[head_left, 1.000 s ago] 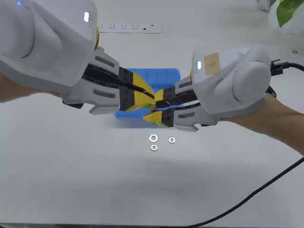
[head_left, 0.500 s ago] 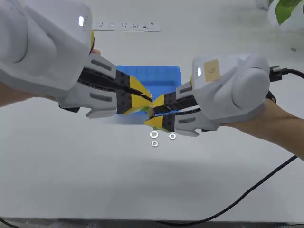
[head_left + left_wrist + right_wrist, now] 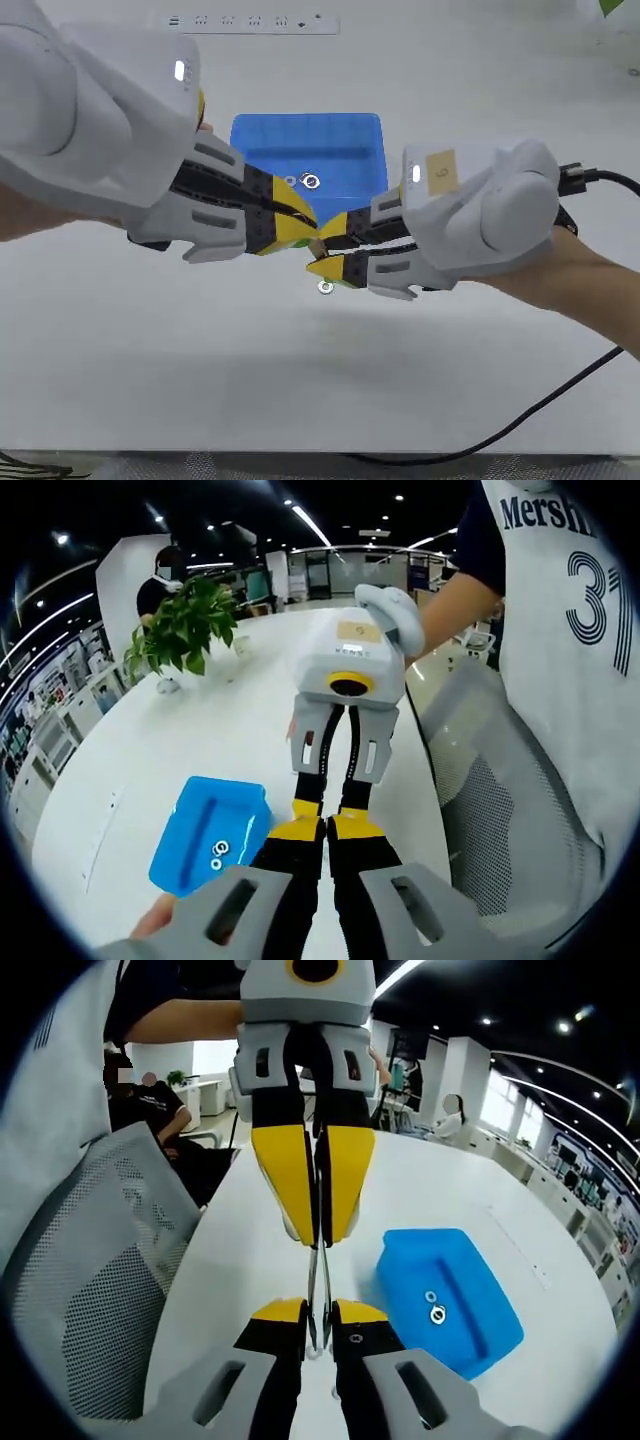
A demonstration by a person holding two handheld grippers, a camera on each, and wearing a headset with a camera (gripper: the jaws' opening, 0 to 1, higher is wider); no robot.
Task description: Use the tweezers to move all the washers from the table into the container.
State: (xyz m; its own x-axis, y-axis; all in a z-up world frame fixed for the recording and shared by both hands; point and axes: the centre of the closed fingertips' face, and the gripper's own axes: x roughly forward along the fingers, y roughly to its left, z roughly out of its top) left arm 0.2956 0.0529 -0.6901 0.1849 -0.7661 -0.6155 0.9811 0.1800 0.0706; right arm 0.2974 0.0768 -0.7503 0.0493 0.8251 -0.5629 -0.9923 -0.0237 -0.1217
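Note:
In the head view my left gripper [image 3: 305, 222] and right gripper [image 3: 318, 256] meet tip to tip just in front of the blue container [image 3: 262, 140]. Thin metal tweezers [image 3: 318, 1290] run between the two sets of yellow jaws, and both grippers are shut on them. The left gripper [image 3: 318, 1235] comes down from the top of the right gripper view. Two washers [image 3: 309, 181] lie inside the container [image 3: 480, 1335], seen as washers [image 3: 436, 1313] in the right gripper view. One washer [image 3: 326, 287] lies on the white table just below the right jaws. The tweezer tips are hidden.
A white power strip [image 3: 250, 21] lies at the far edge of the table. A black cable [image 3: 560, 385] trails from the right gripper across the near right. A potted plant [image 3: 185, 630] stands on the table, and a grey mesh chair [image 3: 90, 1280] beside it.
Both grippers, still joined on the tweezers, came off the container toward the loose washers. Two of the three table washers are now hidden under the right gripper.

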